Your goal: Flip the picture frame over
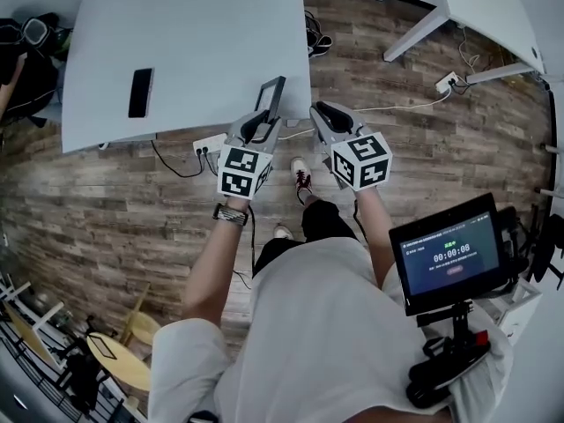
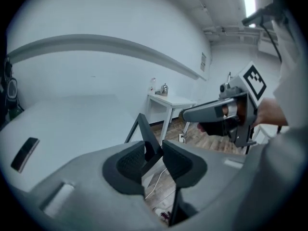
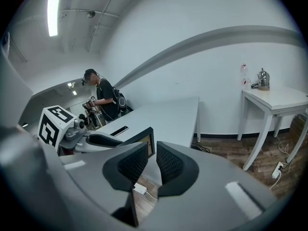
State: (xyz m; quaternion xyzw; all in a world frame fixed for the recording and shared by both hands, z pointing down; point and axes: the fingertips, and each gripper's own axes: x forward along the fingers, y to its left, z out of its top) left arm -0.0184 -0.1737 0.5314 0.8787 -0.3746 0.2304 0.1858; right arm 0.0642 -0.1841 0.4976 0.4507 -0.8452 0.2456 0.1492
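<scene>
The picture frame (image 1: 271,95) is a thin dark rectangle. It stands on edge above the near right corner of the grey table (image 1: 176,42). My left gripper (image 1: 266,115) is shut on its lower edge. In the left gripper view the dark frame (image 2: 146,131) rises from between the two pads (image 2: 129,161). My right gripper (image 1: 324,113) hangs just right of the frame, apart from it. Its jaws stand a narrow gap apart with nothing between them (image 3: 151,165). The right gripper view shows the frame (image 3: 143,141) beyond them, face toward the camera, with the left gripper (image 3: 98,140) under it.
A black phone (image 1: 140,92) lies on the table's left part. A power strip (image 1: 209,144) and cables lie on the wood floor below the table edge. A small white table (image 3: 274,97) stands by the wall. A person (image 3: 103,100) stands at the far end.
</scene>
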